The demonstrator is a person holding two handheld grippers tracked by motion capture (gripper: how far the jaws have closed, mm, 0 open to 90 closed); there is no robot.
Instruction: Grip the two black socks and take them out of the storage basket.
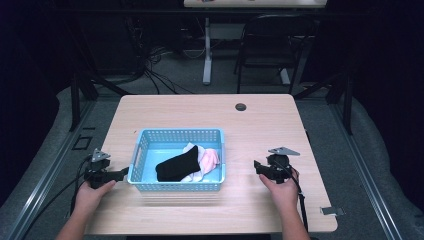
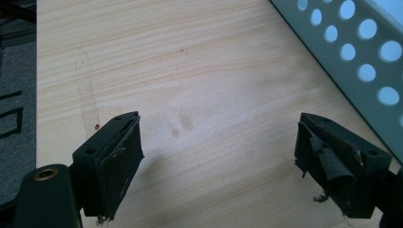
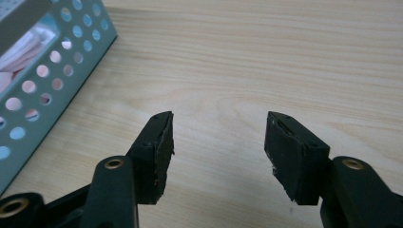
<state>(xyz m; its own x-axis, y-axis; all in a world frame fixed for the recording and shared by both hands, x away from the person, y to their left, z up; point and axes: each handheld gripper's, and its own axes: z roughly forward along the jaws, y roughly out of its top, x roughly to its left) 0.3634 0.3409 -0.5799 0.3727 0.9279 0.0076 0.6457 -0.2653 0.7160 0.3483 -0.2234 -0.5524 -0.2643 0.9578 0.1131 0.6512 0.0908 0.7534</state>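
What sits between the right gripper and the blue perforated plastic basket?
Nothing: bare light wooden table separates the right gripper from the blue perforated plastic basket, seen in the high view and the right gripper view.

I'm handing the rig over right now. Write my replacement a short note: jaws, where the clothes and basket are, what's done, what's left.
Left gripper: jaws open, nothing between them, resting on the table just left of the blue basket.
Right gripper: jaws open, holding nothing, on the table to the basket's right, apart from it.
Things: black sock lies in the basket on top of a white and pink garment.
Done: neither item is gripped.
Left: probably reach into the basket for the black sock first, as it lies on top.
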